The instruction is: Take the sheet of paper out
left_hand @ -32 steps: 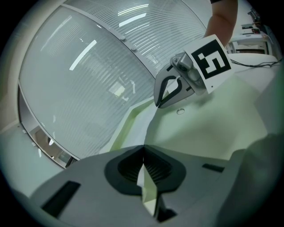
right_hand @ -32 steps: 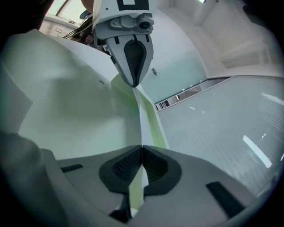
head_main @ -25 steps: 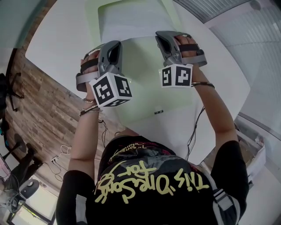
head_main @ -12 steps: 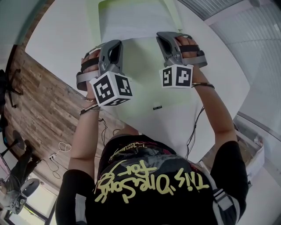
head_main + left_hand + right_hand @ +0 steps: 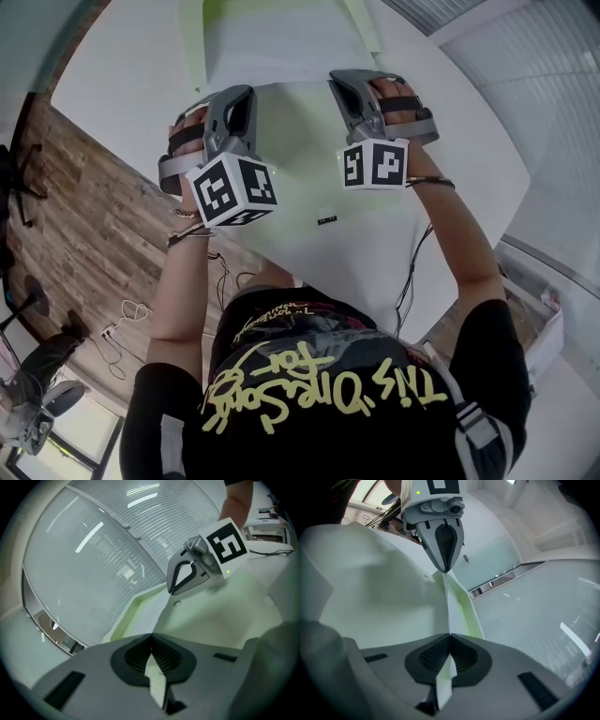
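A large pale sheet of paper (image 5: 298, 164) lies over the white table (image 5: 112, 84), its far edge toward a light-green folder (image 5: 281, 37) at the table's far side. My left gripper (image 5: 246, 96) is shut on the sheet's left part, and a strip of paper (image 5: 157, 681) shows between its closed jaws. On the right part my right gripper (image 5: 343, 82) is likewise shut, paper (image 5: 443, 686) pinched in its pads. Each gripper view shows the other gripper (image 5: 176, 588) (image 5: 444, 568) on the same sheet, with the folder's green rim (image 5: 469, 613) beyond.
Wooden floor (image 5: 84, 225) with cables (image 5: 127, 323) lies to the left below the table. A dark cable (image 5: 412, 272) hangs off the table's near right edge. A small dark mark (image 5: 325, 218) sits near the sheet's near edge. Ribbed glass panels (image 5: 103, 550) stand behind the table.
Both grippers, still closed on the sheet, have shifted slightly left in the head view, and the sheet has come along with them. The grip looks the same.
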The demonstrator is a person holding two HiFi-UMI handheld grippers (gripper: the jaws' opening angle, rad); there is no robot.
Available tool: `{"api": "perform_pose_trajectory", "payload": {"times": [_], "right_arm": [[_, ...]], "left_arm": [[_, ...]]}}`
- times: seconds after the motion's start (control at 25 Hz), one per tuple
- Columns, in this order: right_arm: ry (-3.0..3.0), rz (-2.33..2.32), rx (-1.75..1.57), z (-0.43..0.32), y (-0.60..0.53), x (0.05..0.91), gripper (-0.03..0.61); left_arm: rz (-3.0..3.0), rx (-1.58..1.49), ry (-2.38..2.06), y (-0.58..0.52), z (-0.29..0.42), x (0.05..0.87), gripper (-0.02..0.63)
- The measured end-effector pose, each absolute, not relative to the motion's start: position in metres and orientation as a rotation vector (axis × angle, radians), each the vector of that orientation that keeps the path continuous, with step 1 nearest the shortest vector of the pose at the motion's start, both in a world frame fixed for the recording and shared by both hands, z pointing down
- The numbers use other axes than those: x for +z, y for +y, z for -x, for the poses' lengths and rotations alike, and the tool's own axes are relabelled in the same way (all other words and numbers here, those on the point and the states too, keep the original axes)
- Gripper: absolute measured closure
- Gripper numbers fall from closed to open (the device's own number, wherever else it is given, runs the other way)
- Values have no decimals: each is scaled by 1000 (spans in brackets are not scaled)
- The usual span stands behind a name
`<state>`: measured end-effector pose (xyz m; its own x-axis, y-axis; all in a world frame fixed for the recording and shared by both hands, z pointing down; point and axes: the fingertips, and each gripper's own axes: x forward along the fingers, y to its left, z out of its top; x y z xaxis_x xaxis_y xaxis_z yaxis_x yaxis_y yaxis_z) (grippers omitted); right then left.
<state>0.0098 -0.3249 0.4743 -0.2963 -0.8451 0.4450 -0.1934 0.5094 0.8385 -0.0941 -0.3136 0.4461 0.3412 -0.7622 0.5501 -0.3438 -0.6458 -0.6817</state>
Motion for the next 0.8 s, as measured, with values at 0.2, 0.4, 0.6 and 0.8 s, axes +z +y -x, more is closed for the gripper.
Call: {"api": "perform_pose_trajectory", "payload": {"times": [0.2,0.4,0.6,0.8], "right_arm": [[-1788,-871,-840,-10,-317,472,569],[-1798,-863,-840,-10,-306,470,569],[-1806,-863,-833,-8,-298,472,569],[-1808,-857,-831,-11,-289,473,569]], "left_arm": [[2167,-1249,981,-302,94,446,606],[2169,-1256,992,-290,94,445,606],[2171,-1261,1004,-281,95,448,606],[2175,-1260,1013,-274,93,448,606]]}}
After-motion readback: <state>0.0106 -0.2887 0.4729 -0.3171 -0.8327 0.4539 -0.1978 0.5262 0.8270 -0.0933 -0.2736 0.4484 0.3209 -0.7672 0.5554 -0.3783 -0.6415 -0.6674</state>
